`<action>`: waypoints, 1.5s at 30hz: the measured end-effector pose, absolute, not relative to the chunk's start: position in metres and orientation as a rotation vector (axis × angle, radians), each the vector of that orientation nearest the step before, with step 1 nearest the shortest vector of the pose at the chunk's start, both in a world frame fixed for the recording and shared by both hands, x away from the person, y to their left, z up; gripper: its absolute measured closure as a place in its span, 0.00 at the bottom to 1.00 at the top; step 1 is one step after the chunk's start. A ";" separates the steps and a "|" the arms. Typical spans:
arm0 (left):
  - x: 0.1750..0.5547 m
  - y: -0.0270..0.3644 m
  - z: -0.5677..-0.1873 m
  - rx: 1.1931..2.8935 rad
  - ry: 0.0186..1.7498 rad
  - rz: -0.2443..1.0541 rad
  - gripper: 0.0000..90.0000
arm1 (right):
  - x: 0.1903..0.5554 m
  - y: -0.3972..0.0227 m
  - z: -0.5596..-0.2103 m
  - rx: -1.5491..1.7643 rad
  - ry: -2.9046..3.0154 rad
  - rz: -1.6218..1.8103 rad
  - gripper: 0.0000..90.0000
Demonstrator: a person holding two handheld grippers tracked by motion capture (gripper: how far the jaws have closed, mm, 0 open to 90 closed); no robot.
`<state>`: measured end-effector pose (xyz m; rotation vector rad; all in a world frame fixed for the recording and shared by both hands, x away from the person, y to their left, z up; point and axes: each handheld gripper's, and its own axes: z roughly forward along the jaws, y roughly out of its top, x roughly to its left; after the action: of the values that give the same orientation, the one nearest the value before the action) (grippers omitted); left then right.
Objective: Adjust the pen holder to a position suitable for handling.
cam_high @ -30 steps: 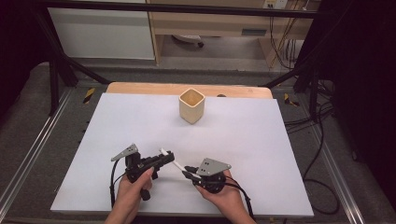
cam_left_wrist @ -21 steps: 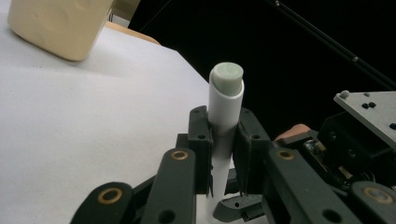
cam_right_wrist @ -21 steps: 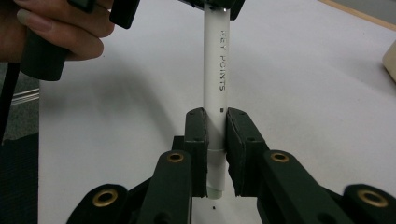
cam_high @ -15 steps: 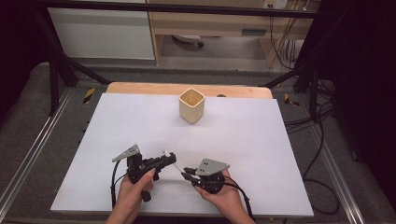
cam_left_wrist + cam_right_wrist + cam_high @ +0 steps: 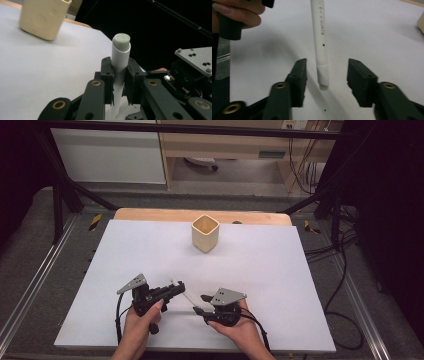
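The left gripper (image 5: 119,75) is clamped tight on a slim white plastic pen (image 5: 120,62), its two black jaws pinching the barrel from either side, the pale green capped end poking up past them at centre frame in the left gripper view. From above, that left gripper (image 5: 176,287) sits low and left of centre, pen (image 5: 186,296) slanting down and right out of it towards the right gripper (image 5: 200,304) just beside it. And the right gripper's jaws have just been opening: in the right gripper view they stand apart, with the pen's other end (image 5: 322,50) hanging between them, touching neither pad. So the pen is carried by the left hand alone, long axis running from one gripper to the other, lifted just off the white table sheet (image 5: 300,290). Beyond them, well apart at the upper middle of the high view, stands an open cream square-mouthed cup (image 5: 205,233). It lies straight ahead of both hands, and the left, the one holding, looks best placed to carry the pen there.
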<state>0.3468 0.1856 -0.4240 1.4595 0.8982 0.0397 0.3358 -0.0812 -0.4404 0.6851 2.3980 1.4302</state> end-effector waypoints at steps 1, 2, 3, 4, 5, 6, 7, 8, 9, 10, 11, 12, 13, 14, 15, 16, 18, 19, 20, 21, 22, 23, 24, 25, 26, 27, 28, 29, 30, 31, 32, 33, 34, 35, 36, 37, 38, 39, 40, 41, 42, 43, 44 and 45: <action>0.347 0.187 -0.423 1.464 0.897 0.059 0.88 | 0.337 -0.082 -0.440 0.698 2.398 1.425 0.46; 0.346 0.188 -0.422 1.462 0.899 0.070 0.88 | 0.338 -0.083 -0.441 0.717 2.399 1.421 0.42; 0.346 0.189 -0.421 1.462 0.898 0.081 0.88 | 0.339 -0.084 -0.441 0.730 2.394 1.416 0.39; 0.346 0.190 -0.420 1.464 0.900 0.092 0.88 | 0.340 -0.085 -0.441 0.741 2.392 1.415 0.36; 0.345 0.191 -0.420 1.464 0.904 0.105 0.88 | 0.341 -0.086 -0.441 0.752 2.390 1.419 0.33; 0.345 0.192 -0.419 1.466 0.905 0.118 0.88 | 0.342 -0.088 -0.440 0.770 2.384 1.417 0.29; 0.345 0.192 -0.419 1.465 0.906 0.123 0.88 | 0.343 -0.090 -0.440 0.786 2.368 1.409 0.25; 0.345 0.193 -0.418 1.463 0.909 0.133 0.88 | 0.344 -0.091 -0.440 0.799 2.358 1.406 0.21; 0.345 0.194 -0.418 1.463 0.910 0.140 0.88 | 0.345 -0.093 -0.439 0.828 2.341 1.397 0.16; 0.345 0.195 -0.417 1.460 0.910 0.143 0.88 | 0.346 -0.095 -0.438 0.854 2.327 1.391 0.12; 0.344 0.196 -0.417 1.460 0.913 0.147 0.88 | 0.347 -0.096 -0.438 0.870 2.316 1.380 0.08; 0.344 0.197 -0.417 1.462 0.914 0.154 0.88 | 0.347 -0.097 -0.438 0.876 2.307 1.377 0.07; 0.344 0.198 -0.416 1.466 0.911 0.161 0.88 | 0.347 -0.100 -0.438 0.892 2.295 1.368 0.06; 0.344 0.198 -0.416 1.468 0.914 0.173 0.88 | 0.347 -0.101 -0.437 0.904 2.287 1.361 0.06; 0.344 0.199 -0.415 1.471 0.916 0.183 0.88 | 0.348 -0.104 -0.437 0.911 2.275 1.353 0.05; 0.344 0.199 -0.415 1.474 0.916 0.191 0.88 | 0.348 -0.106 -0.436 0.910 2.268 1.354 0.04; 0.343 0.200 -0.414 1.479 0.915 0.205 0.88 | 0.348 -0.112 -0.434 0.923 2.246 1.365 0.04; 0.343 0.200 -0.413 1.482 0.913 0.212 0.88 | 0.348 -0.116 -0.432 0.930 2.239 1.369 0.04; 0.343 0.201 -0.413 1.483 0.912 0.216 0.87 | 0.348 -0.122 -0.429 0.937 2.229 1.373 0.04; 0.343 0.201 -0.413 1.484 0.912 0.220 0.88 | 0.348 -0.126 -0.427 0.945 2.222 1.374 0.04; 0.343 0.201 -0.413 1.484 0.912 0.220 0.87 | 0.349 -0.131 -0.424 0.954 2.214 1.373 0.04; 0.342 0.202 -0.412 1.486 0.910 0.231 0.87 | 0.349 -0.139 -0.421 0.968 2.197 1.380 0.04; 0.342 0.202 -0.412 1.486 0.910 0.231 0.87 | 0.349 -0.143 -0.420 0.980 2.190 1.382 0.04; 0.341 0.203 -0.411 1.491 0.909 0.247 0.88 | 0.349 -0.151 -0.418 1.001 2.173 1.380 0.05; 0.341 0.203 -0.411 1.491 0.908 0.251 0.87 | 0.349 -0.156 -0.416 1.013 2.162 1.376 0.05; 0.341 0.204 -0.410 1.492 0.907 0.258 0.87 | 0.348 -0.162 -0.415 1.028 2.147 1.367 0.05; 0.341 0.205 -0.409 1.490 0.908 0.262 0.87 | 0.346 -0.170 -0.414 1.041 2.137 1.356 0.05; 0.341 0.205 -0.409 1.490 0.908 0.267 0.87 | 0.344 -0.176 -0.414 1.052 2.131 1.348 0.05; 0.341 0.205 -0.409 1.490 0.908 0.267 0.88 | 0.343 -0.180 -0.415 1.060 2.128 1.338 0.05; 0.340 0.206 -0.408 1.491 0.909 0.277 0.88 | 0.340 -0.186 -0.416 1.070 2.127 1.324 0.05; 0.340 0.206 -0.408 1.491 0.909 0.277 0.87 | 0.340 -0.186 -0.416 1.070 2.127 1.324 0.05; 0.340 0.207 -0.408 1.493 0.909 0.283 0.88 | 0.334 -0.195 -0.418 1.092 2.125 1.292 0.04; 0.338 0.207 -0.407 1.496 0.907 0.300 0.88 | 0.331 -0.199 -0.419 1.097 2.125 1.278 0.04; 0.338 0.208 -0.406 1.499 0.906 0.306 0.88 | 0.329 -0.202 -0.420 1.104 2.122 1.270 0.04; 0.337 0.207 -0.405 1.499 0.903 0.314 0.87 | 0.327 -0.205 -0.421 1.101 2.121 1.264 0.04; 0.336 0.207 -0.404 1.501 0.901 0.321 0.87 | 0.325 -0.208 -0.423 1.101 2.124 1.255 0.04; 0.336 0.208 -0.404 1.505 0.901 0.333 0.88 | 0.324 -0.209 -0.424 1.101 2.131 1.248 0.03; 0.336 0.208 -0.403 1.502 0.903 0.334 0.87 | 0.325 -0.210 -0.425 1.098 2.138 1.240 0.03; 0.336 0.208 -0.403 1.499 0.903 0.337 0.87 | 0.326 -0.210 -0.426 1.098 2.139 1.237 0.03; 0.337 0.209 -0.404 1.497 0.909 0.340 0.87 | 0.328 -0.210 -0.428 1.103 2.141 1.237 0.03; 0.337 0.209 -0.404 1.500 0.911 0.340 0.87 | 0.330 -0.210 -0.429 1.109 2.147 1.238 0.03; 0.338 0.210 -0.404 1.499 0.914 0.336 0.87 | 0.332 -0.210 -0.430 1.114 2.150 1.235 0.03; 0.338 0.210 -0.404 1.499 0.914 0.336 0.87 | 0.334 -0.210 -0.432 1.122 2.156 1.230 0.03; 0.338 0.211 -0.404 1.497 0.916 0.339 0.87 | 0.335 -0.211 -0.433 1.129 2.157 1.227 0.03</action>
<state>0.3380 0.2113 -0.4040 1.4972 0.9157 0.3392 0.3348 -0.2106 -0.4328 1.1288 2.1575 1.2271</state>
